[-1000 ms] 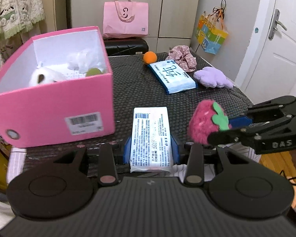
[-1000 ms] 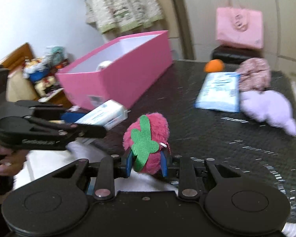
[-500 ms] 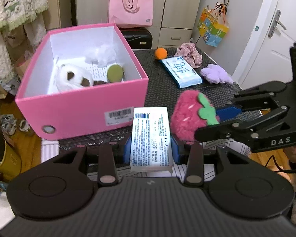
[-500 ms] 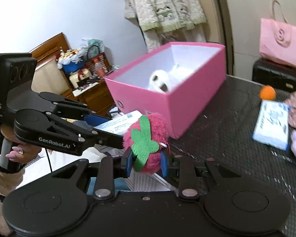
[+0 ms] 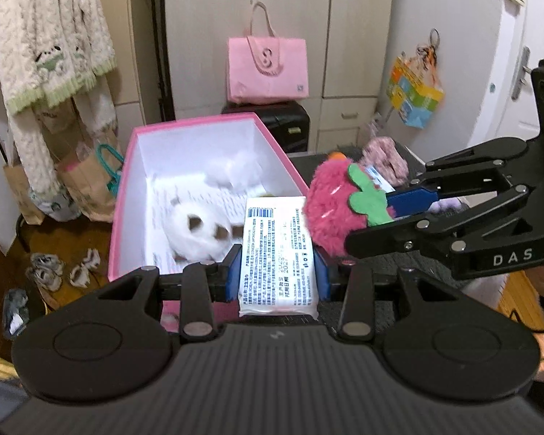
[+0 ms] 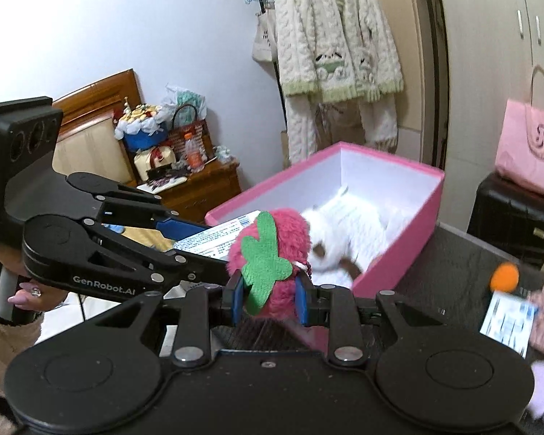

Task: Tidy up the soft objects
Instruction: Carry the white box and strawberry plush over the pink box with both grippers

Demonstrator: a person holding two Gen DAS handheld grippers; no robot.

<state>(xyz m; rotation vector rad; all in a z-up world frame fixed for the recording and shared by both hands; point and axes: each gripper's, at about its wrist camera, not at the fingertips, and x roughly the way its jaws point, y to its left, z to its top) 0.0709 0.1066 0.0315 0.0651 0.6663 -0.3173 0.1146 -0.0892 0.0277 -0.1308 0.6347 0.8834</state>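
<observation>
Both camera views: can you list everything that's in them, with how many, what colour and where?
box: 1, pink, on the table's left end
white plush: 1, white with brown spots, in the box
tissue pack: 1, white, in the left hand-held gripper
strawberry plush: 1, pink with a green leaf, in the right hand-held gripper
ball: 1, orange, on the table
blue pack: 1, blue and white, on the table beside the ball
tote bag: 1, pink, by the cupboards
cardigan: 1, cream and green, hanging
left hand-held gripper: 1, black, shut
right hand-held gripper: 1, black, shut
</observation>
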